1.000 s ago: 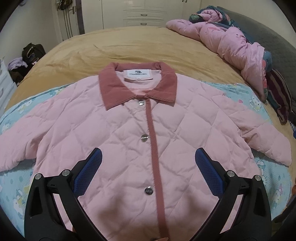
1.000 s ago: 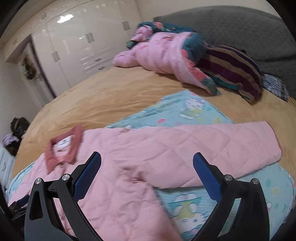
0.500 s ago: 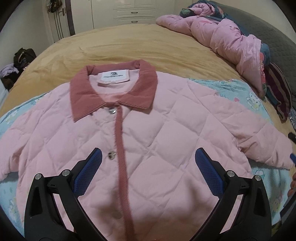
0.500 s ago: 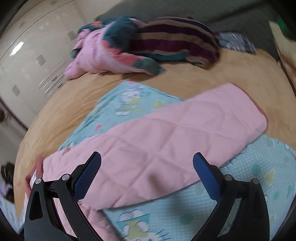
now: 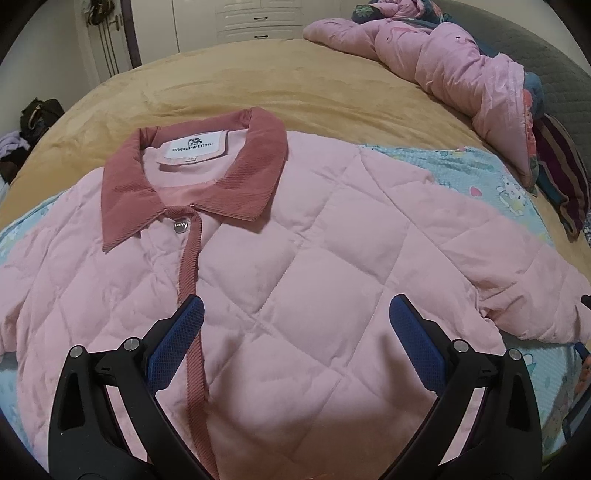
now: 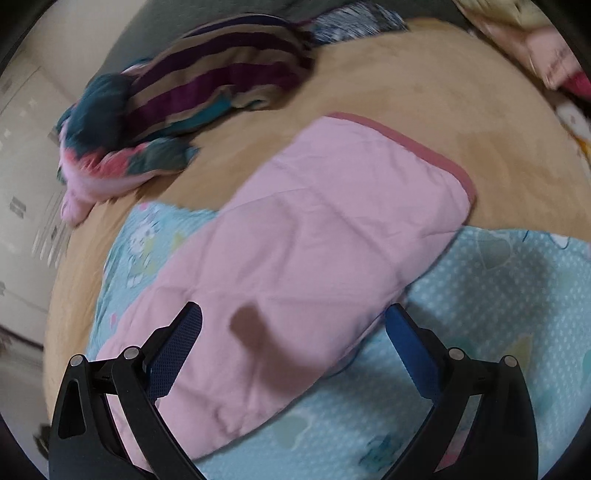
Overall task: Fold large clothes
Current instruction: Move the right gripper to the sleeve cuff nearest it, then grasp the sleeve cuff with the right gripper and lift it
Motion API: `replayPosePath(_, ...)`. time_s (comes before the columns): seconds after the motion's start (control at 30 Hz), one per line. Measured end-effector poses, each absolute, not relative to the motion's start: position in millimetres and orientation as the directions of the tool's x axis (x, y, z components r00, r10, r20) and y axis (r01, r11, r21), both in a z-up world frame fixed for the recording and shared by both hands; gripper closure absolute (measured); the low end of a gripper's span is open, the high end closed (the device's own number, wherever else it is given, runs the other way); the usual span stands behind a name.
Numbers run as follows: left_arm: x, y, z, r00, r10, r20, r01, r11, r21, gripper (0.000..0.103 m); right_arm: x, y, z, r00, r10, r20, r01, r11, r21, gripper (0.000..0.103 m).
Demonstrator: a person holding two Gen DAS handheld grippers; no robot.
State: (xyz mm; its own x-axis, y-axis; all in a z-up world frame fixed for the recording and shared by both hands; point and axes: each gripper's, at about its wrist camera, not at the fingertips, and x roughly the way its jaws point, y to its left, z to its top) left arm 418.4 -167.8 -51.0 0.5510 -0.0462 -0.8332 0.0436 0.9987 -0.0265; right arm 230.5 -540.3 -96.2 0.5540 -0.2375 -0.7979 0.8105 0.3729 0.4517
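Note:
A pink quilted jacket (image 5: 295,266) lies face up and buttoned on the bed, with a dusty-red corduroy collar (image 5: 192,173) and a white neck label. My left gripper (image 5: 295,332) hovers open over the jacket's chest, just right of the button strip, holding nothing. In the right wrist view the jacket's right sleeve (image 6: 314,251) stretches away across a light blue cartoon sheet (image 6: 498,302), its cuff edged in dusty red. My right gripper (image 6: 291,332) hangs open above the sleeve's near part, with nothing between its fingers.
The tan bedspread (image 5: 258,85) covers the bed. A pink puffy garment (image 5: 461,62) and a striped dark cloth (image 6: 221,70) lie heaped near the grey headboard (image 5: 546,59). White wardrobes (image 5: 255,18) stand behind, and a dark bag (image 5: 37,114) sits on the floor at left.
The left gripper has moved forward and right over the jacket, so the collar looks larger. The right gripper has swung right along the sleeve toward the cuff. Both stayed open.

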Motion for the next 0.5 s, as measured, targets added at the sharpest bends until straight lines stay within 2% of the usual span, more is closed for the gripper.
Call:
replayPosePath(0.1, 420.2, -163.9, -53.8, 0.548, -0.039, -0.835, 0.029, 0.999, -0.027, 0.009, 224.5, -555.9, -107.0, 0.593, -0.221, -0.774, 0.793, 0.331, 0.512, 0.004)
replayPosePath(0.23, 421.9, -153.5, -55.3, 0.539, -0.022, -0.842, 0.008, 1.0, -0.021, 0.009, 221.7, -563.0, -109.0, 0.624, -0.267, -0.734, 0.775, 0.332, 0.538, 0.006)
replayPosePath(0.3, 421.7, -146.3, -53.6, 0.538, -0.013, -0.843, -0.007, 1.0, -0.02, 0.009, 216.8, -565.9, -111.6, 0.631, -0.296, -0.717, 0.772, 0.325, 0.546, 0.021)
replayPosePath(0.33, 420.7, -141.3, -51.4, 0.537, -0.01, -0.843, -0.014, 1.0, -0.021, 0.009, 212.1, -567.8, -112.3, 0.637, -0.311, -0.705, 0.769, 0.316, 0.556, 0.044)
replayPosePath(0.37, 419.5, -137.2, -49.0, 0.538, -0.009, -0.843, -0.017, 1.0, -0.022, 0.009, 212.4, -572.5, -114.2, 0.665, -0.301, -0.683, 0.746, 0.318, 0.585, 0.058)
replayPosePath(0.47, 414.5, -125.2, -40.3, 0.551, 0.008, -0.835, -0.03, 1.0, -0.01, 0.009, 211.3, -574.7, -109.6, 0.731, -0.282, -0.622, 0.681, 0.364, 0.636, 0.073)
replayPosePath(0.5, 413.2, -120.9, -37.3, 0.554, 0.012, -0.833, -0.036, 0.999, -0.01, 0.009, 211.3, -572.4, -103.0, 0.752, -0.281, -0.596, 0.657, 0.385, 0.648, 0.075)
